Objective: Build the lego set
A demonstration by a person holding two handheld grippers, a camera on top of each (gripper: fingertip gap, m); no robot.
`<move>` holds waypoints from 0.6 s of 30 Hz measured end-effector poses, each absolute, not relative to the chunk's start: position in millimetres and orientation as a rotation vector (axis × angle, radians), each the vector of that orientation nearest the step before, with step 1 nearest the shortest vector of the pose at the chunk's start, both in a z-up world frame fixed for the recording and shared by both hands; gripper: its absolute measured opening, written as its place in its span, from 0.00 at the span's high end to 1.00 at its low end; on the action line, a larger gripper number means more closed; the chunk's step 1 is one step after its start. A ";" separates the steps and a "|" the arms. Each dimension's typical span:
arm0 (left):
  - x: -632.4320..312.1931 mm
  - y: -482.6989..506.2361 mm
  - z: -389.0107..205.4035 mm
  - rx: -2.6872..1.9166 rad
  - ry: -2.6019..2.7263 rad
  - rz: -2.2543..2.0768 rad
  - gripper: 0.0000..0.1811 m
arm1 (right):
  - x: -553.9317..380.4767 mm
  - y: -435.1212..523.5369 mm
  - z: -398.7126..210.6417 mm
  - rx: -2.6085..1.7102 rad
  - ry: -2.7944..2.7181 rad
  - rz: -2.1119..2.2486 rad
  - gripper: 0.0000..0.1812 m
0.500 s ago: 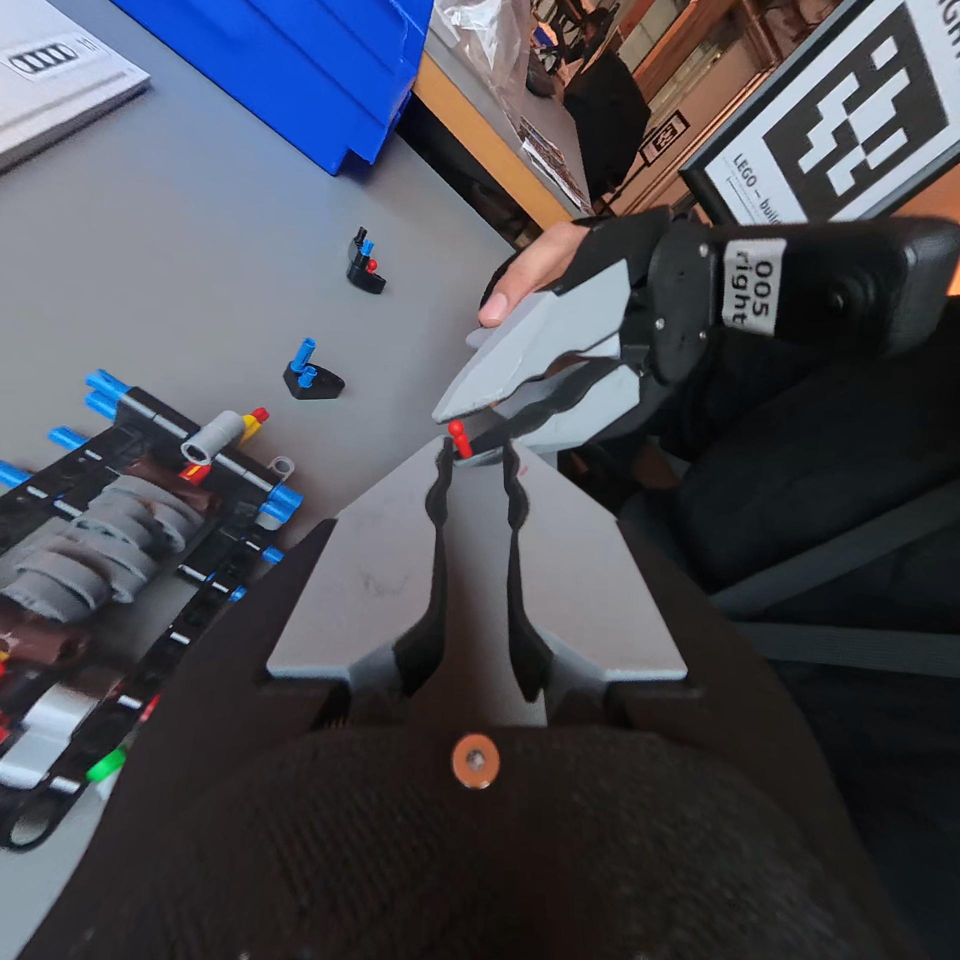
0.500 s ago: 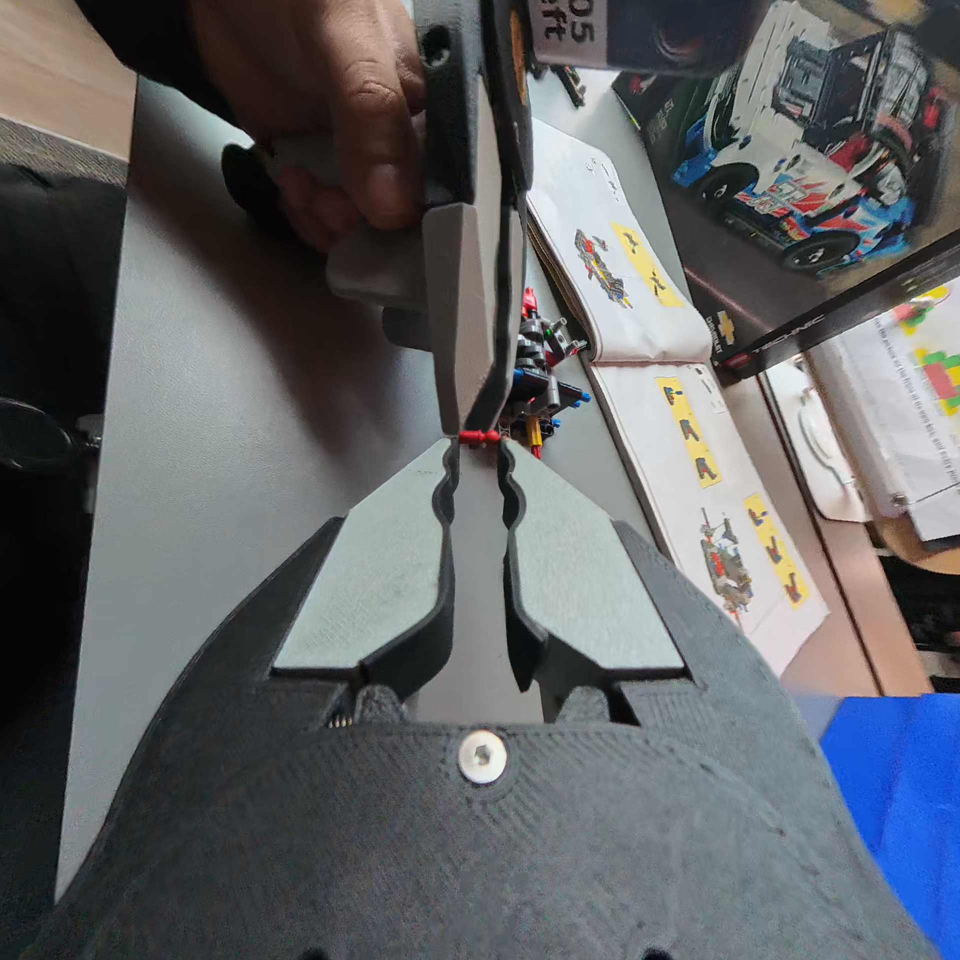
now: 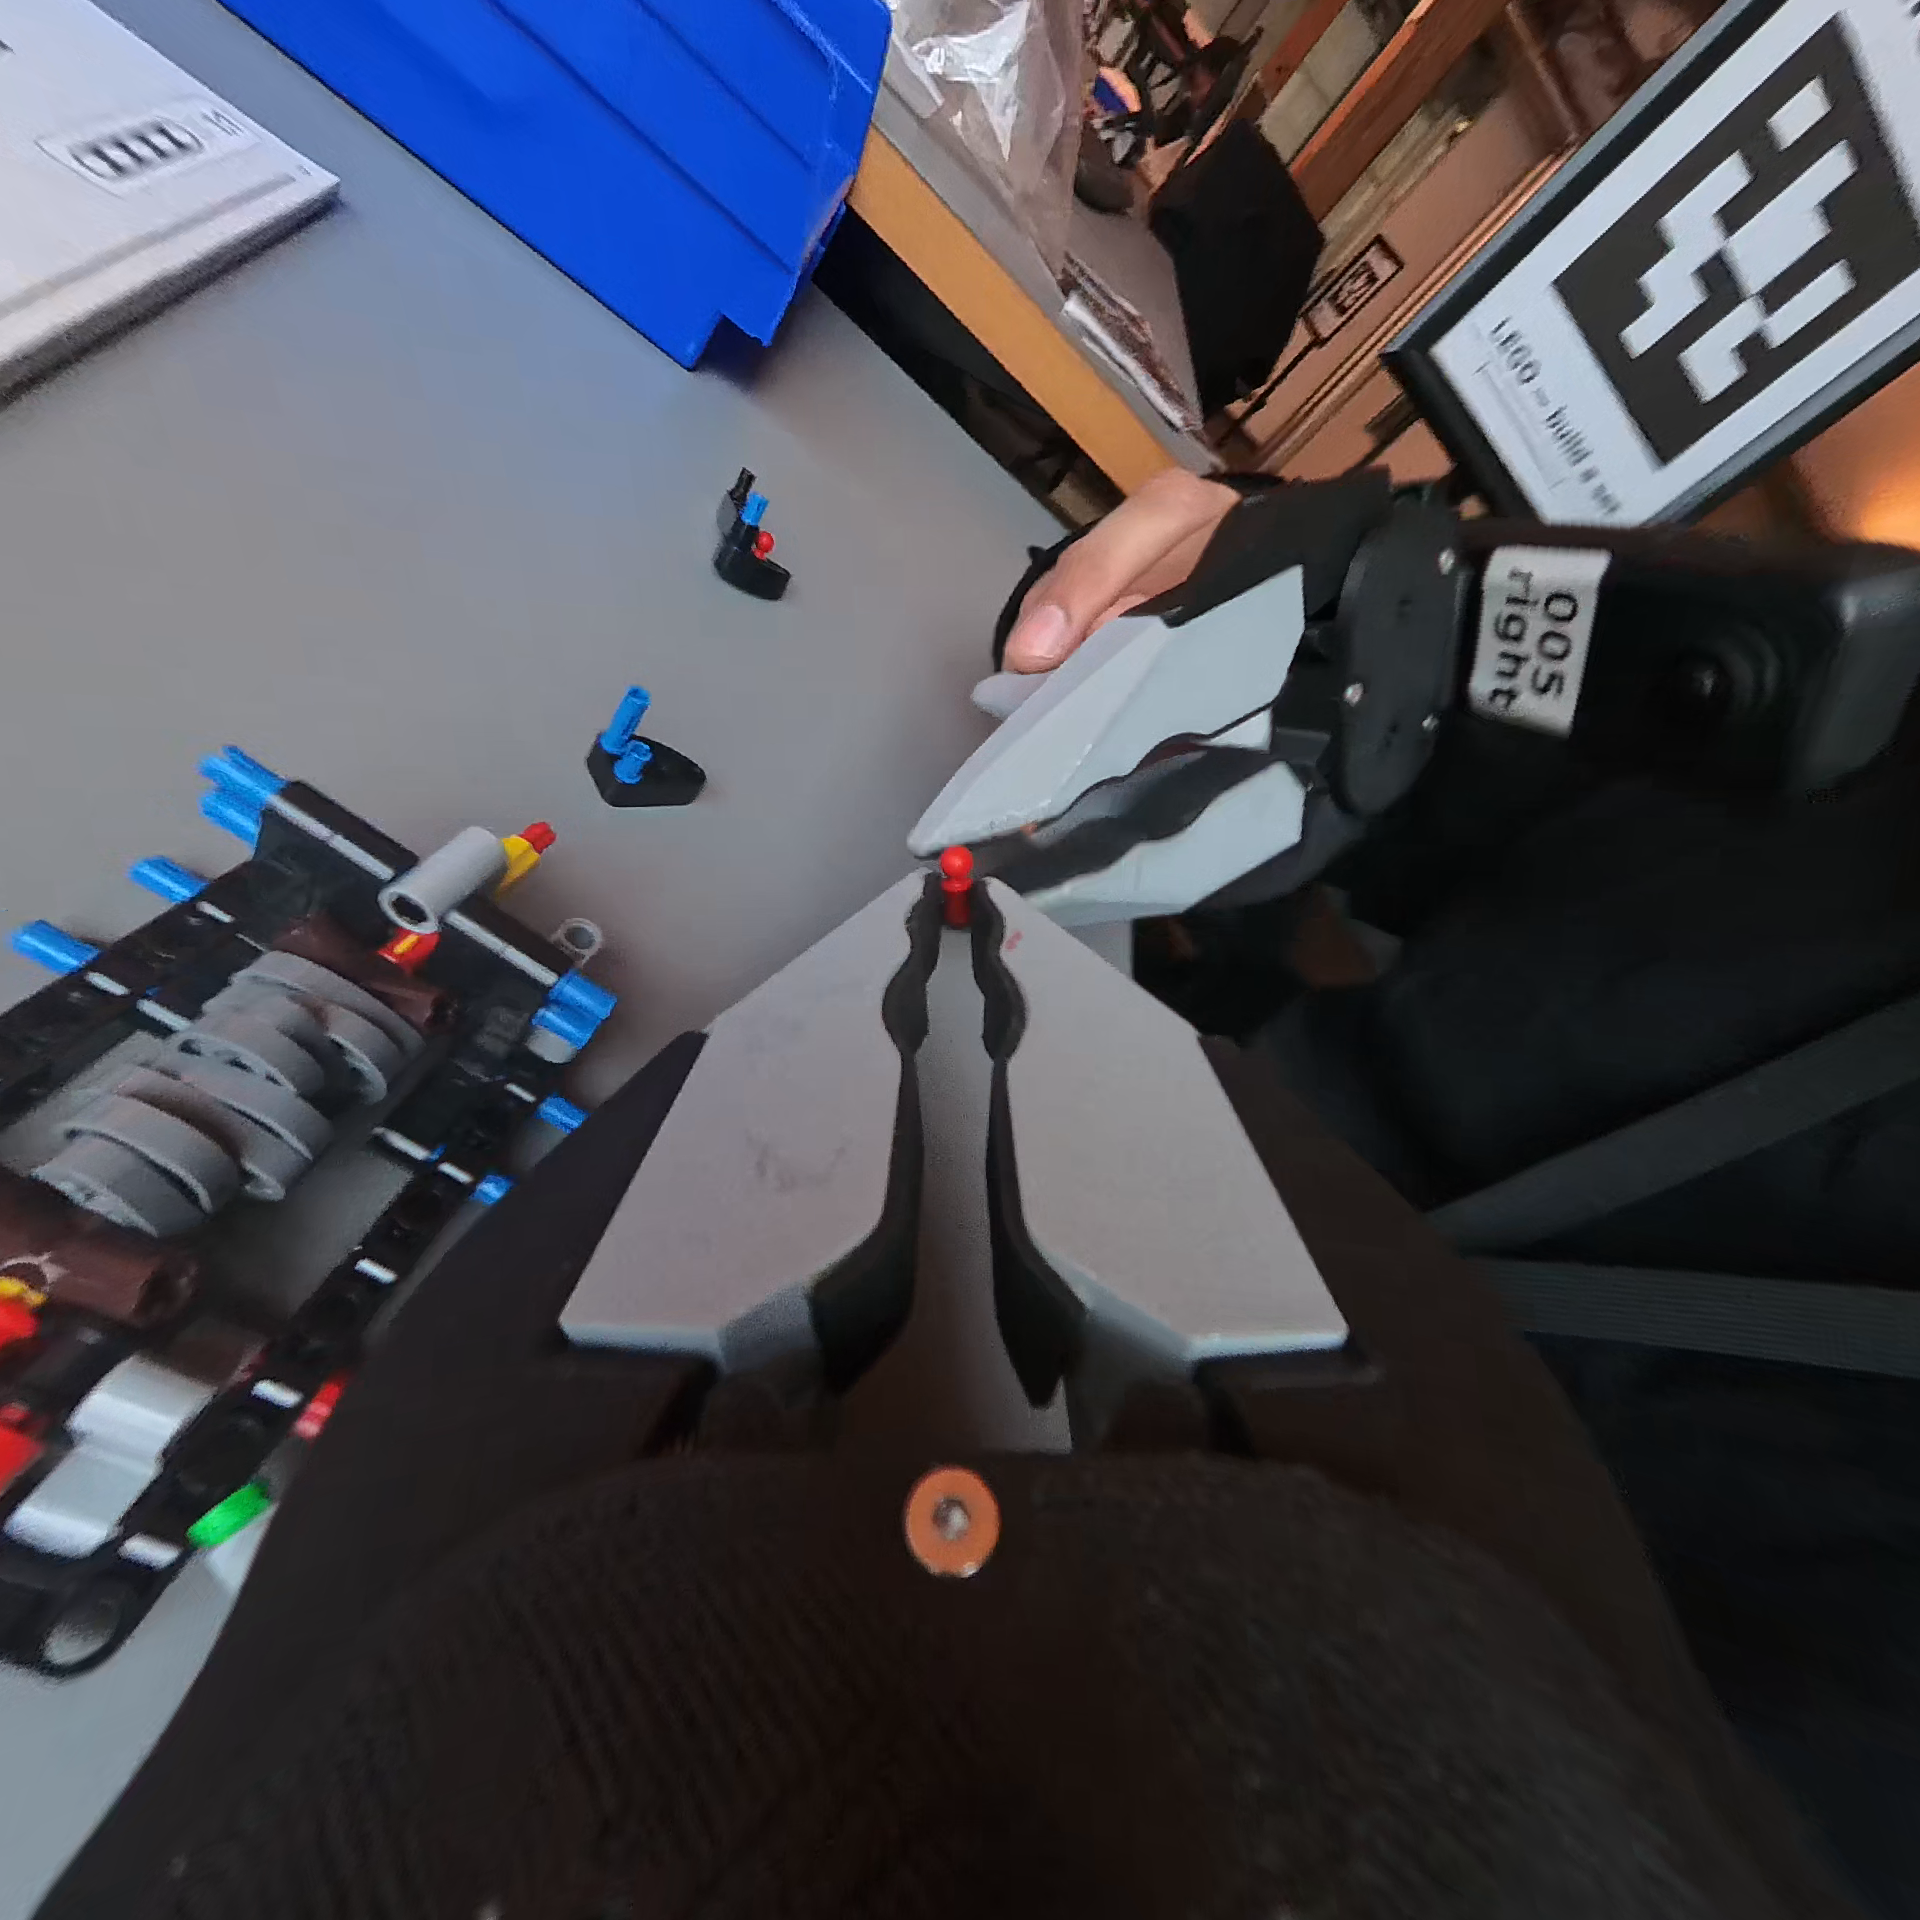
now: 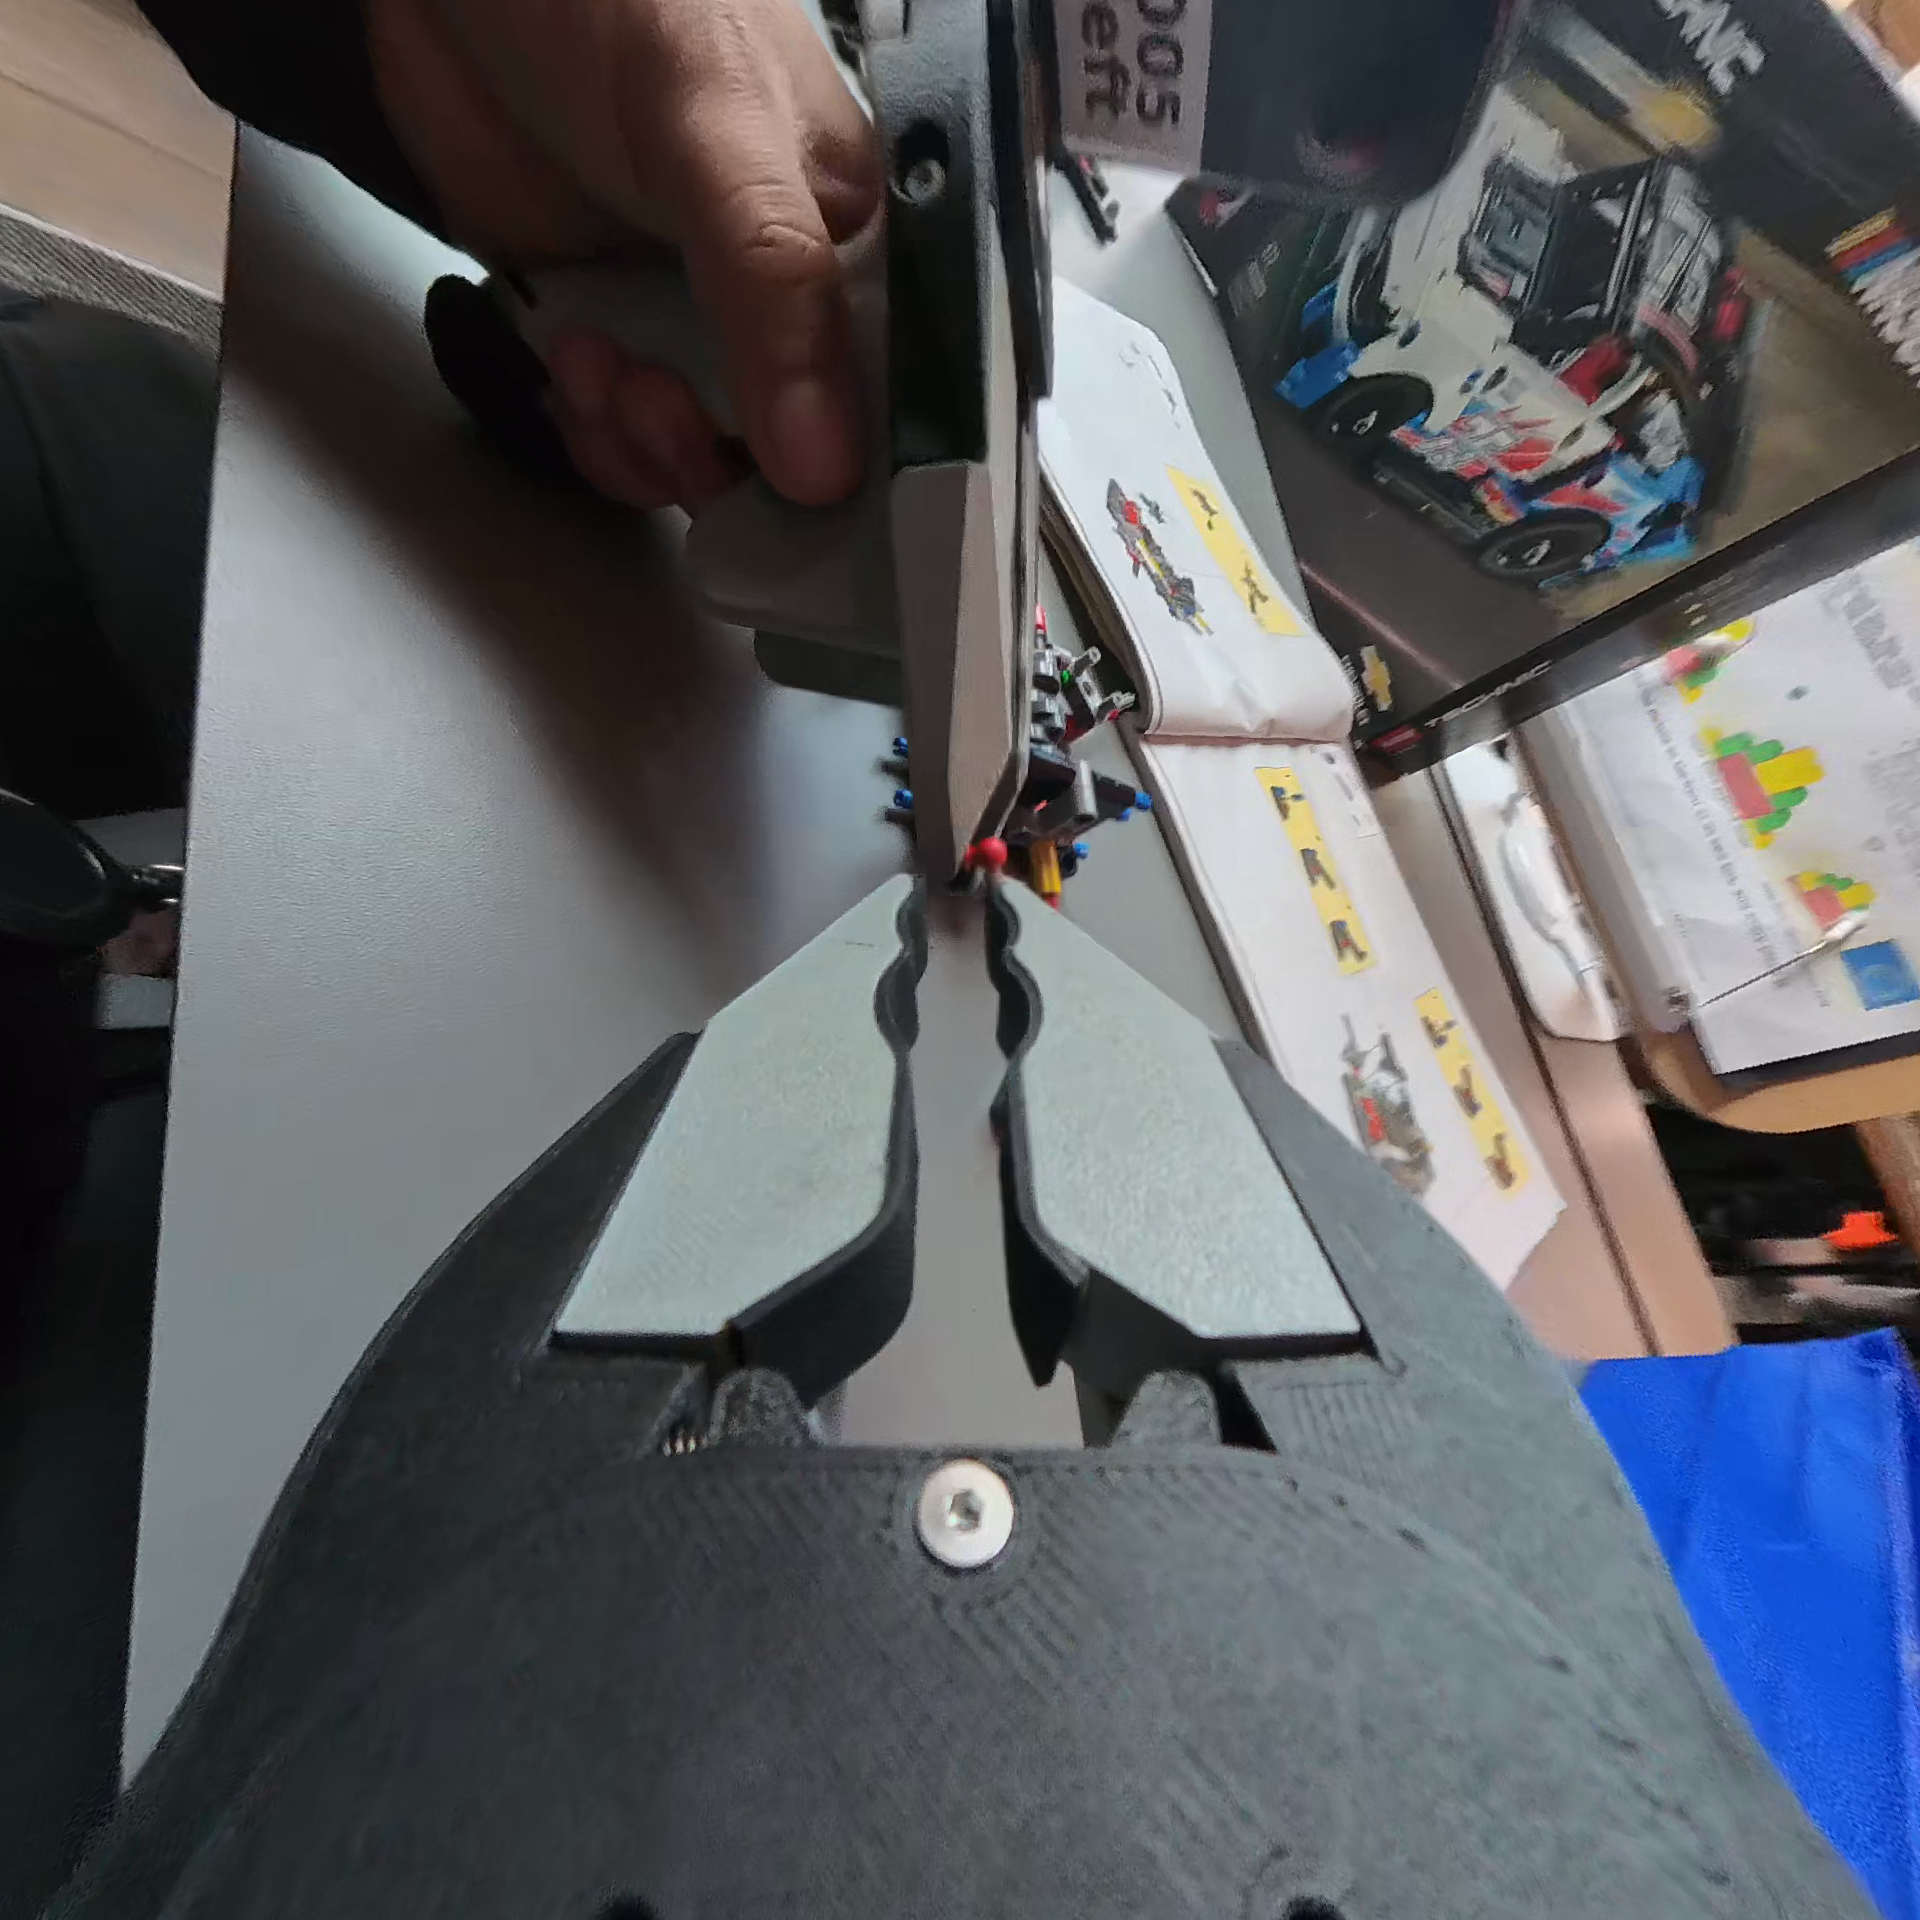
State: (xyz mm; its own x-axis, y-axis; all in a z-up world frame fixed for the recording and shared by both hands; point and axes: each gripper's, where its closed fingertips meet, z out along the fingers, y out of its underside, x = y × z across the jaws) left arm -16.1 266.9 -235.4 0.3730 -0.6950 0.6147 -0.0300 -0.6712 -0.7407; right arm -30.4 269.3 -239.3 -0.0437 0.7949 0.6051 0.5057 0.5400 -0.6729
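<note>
Left gripper (image 3: 954,902) clamped on small red ball-ended plastic pin (image 3: 954,881), presenting it; right gripper (image 4: 954,902) slightly apart (likely taking over)

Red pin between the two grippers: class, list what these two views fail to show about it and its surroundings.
1. Lower end of the red pin, left wrist view: hidden between the left gripper tips.
2. Whether the right gripper grips the pin, right wrist view: too small, crowded by the left gripper's tip.
3. Lego chassis, left wrist view: cut off by the left edge, blurred.
4. Same chassis, right wrist view: mostly hidden behind the left gripper.
</note>
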 end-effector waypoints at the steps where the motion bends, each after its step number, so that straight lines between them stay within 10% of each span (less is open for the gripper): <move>1: -18.1 269.2 -237.8 -2.001 0.652 -1.253 0.99 | -27.6 272.8 -239.8 -1.149 -1.683 0.376 1.00; 9: -18.7 280.2 -240.2 -1.907 0.938 -0.618 0.99 | -19.9 284.0 -217.7 -1.664 -1.323 1.370 0.92; 18: -14.8 288.1 -245.1 -1.844 1.055 -0.227 0.99 | -25.3 283.2 -236.3 -1.846 -1.218 1.556 0.97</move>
State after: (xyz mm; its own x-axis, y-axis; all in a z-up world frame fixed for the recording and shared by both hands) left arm -14.8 288.1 -245.1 0.6084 -0.7441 -0.2759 -0.5649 -0.1619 -0.8091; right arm -25.3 283.2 -236.3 -0.0177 0.8295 -0.5582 0.3420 -0.5196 -0.7830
